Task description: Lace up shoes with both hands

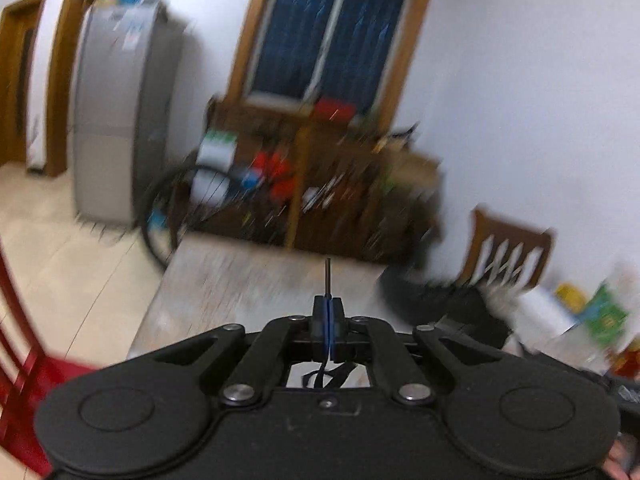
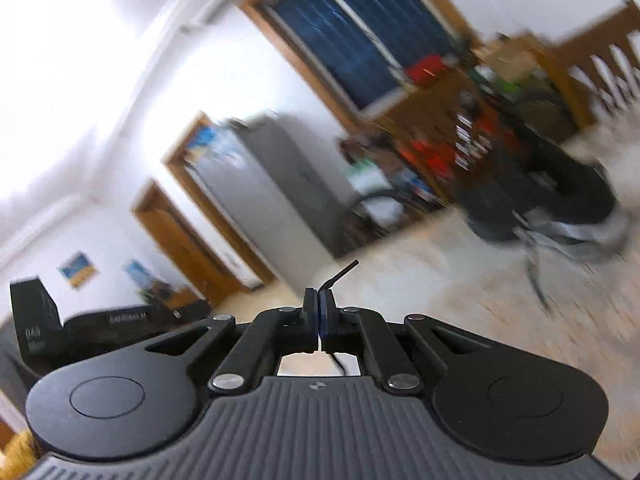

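Here, in the left wrist view, the left gripper [image 1: 328,312] is clenched on a black lace end [image 1: 327,276], whose stiff tip stands out of the closed jaws toward twelve o'clock, its long axis running straight along the fingers; slack lace loops down behind the pads. The shoe [image 1: 448,296], a dark blurred shape on the table [image 1: 240,280], lies toward two o'clock from that gripper, near it, and seems to stretch across the picture from nine to three, though blur hides which end is the toe. In the right wrist view, the right gripper [image 2: 319,312] is likewise clamped shut on the other lace tip [image 2: 342,272], which leans out toward one o'clock, its axis tilted off the finger line; a strand trails down behind the jaws. From this gripper the shoe [image 2: 560,200] sits toward two o'clock and well apart, with loose lace hanging off its near side. Judging by both views, the left hand is the nearer to the shoe, so the coming pull or crossing of the two ends probably turns on drawing each tip away from the shoe along its own axis.
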The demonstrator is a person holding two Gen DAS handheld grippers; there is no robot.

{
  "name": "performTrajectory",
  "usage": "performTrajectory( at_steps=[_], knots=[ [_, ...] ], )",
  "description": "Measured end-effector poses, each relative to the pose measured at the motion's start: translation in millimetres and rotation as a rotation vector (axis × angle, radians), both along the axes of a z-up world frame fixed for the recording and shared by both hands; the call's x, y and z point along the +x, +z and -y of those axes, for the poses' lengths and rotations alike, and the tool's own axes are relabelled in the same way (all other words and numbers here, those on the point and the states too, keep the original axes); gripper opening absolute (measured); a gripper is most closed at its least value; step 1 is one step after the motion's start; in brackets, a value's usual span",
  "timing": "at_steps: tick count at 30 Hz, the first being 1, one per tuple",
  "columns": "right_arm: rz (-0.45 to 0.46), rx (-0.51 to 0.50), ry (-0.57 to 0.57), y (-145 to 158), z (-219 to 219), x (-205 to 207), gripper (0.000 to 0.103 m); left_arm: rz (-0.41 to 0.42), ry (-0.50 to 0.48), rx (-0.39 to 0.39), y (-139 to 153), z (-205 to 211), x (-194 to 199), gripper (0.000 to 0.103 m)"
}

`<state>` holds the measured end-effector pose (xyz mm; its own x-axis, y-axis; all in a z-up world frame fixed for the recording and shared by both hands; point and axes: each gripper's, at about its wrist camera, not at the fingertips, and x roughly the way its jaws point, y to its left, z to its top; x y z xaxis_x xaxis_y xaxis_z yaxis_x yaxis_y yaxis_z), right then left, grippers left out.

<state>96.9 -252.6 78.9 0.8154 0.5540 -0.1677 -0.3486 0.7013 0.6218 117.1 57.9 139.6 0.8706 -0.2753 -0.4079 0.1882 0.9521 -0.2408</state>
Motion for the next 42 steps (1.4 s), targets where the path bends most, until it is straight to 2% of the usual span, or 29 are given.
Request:
performTrajectory(
  at_steps=[5,9,13,20,25,30,42],
  knots=[
    [0.171,0.042,0.056,85.3,-8.9,11.3,0.0,0.2,-0.034,0.041,72.8,5.2,-25.6,0.0],
    [0.284,0.029,0.075,146.1,-20.2,7.4,0.0,0.282,-0.059,0.007,121.3,4.1,-39.0,0.0],
    [0.336,0.011,0.109,182.6,-32.9,0.5,0.0,0.341,-0.086,-0.033,156.6,5.2,-51.0,0.0],
    [0.402,-0.022,0.122,207.5,-48.2,-5.3,0.0,0.421,-0.131,-0.025,193.6,17.7,-64.5,0.001],
    [0.446,-0.053,0.118,218.6,-55.9,-5.9,0.0,0.424,-0.16,-0.074,218.8,17.8,-61.9,0.001],
    [0.491,-0.088,0.116,227.6,-59.2,-10.5,0.001,0.42,-0.188,-0.082,240.5,25.0,-58.1,0.001],
    [0.545,-0.126,0.091,238.9,-47.4,-18.6,0.001,0.441,-0.221,-0.037,252.7,41.1,-59.5,0.001]
  ],
)
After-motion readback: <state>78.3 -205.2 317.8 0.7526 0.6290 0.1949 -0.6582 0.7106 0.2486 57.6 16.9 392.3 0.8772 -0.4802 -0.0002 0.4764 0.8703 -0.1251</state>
